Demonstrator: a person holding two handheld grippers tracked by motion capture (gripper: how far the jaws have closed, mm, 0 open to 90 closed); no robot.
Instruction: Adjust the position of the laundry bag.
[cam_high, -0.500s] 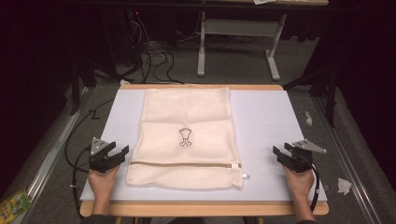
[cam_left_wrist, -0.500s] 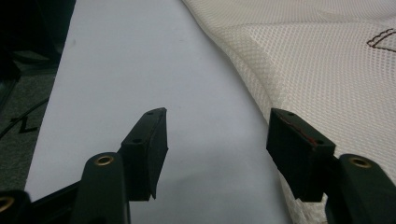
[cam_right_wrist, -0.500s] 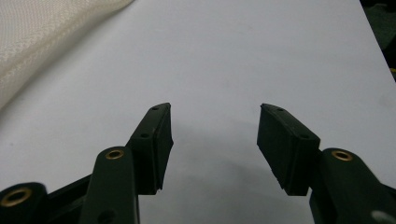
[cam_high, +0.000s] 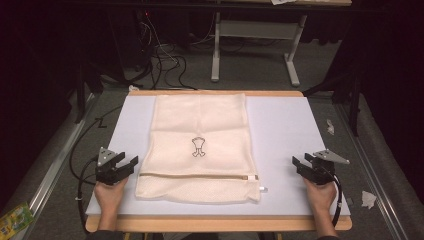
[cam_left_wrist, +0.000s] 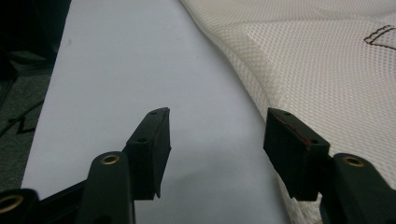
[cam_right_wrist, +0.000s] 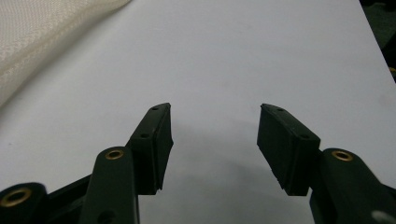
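Observation:
A cream mesh laundry bag (cam_high: 200, 145) lies flat in the middle of the white table mat (cam_high: 285, 130), with a small dark emblem (cam_high: 198, 147) on it and a zipper (cam_high: 200, 176) running across near its front edge. My left gripper (cam_high: 126, 165) rests at the mat's left front, open, just left of the bag's edge. In the left gripper view (cam_left_wrist: 217, 126) the mesh bag (cam_left_wrist: 322, 60) lies past the right jaw and nothing sits between the jaws. My right gripper (cam_high: 301, 164) rests open at the right front, well clear of the bag (cam_right_wrist: 42, 28); its jaws (cam_right_wrist: 214, 119) hold nothing.
The mat lies on a wooden table (cam_high: 215, 224). Grey floor with black cables (cam_high: 165, 62) and a desk frame (cam_high: 252, 40) lie beyond the far edge. Paper scraps (cam_high: 369, 199) lie on the floor at the right, a green packet (cam_high: 15, 220) at the left.

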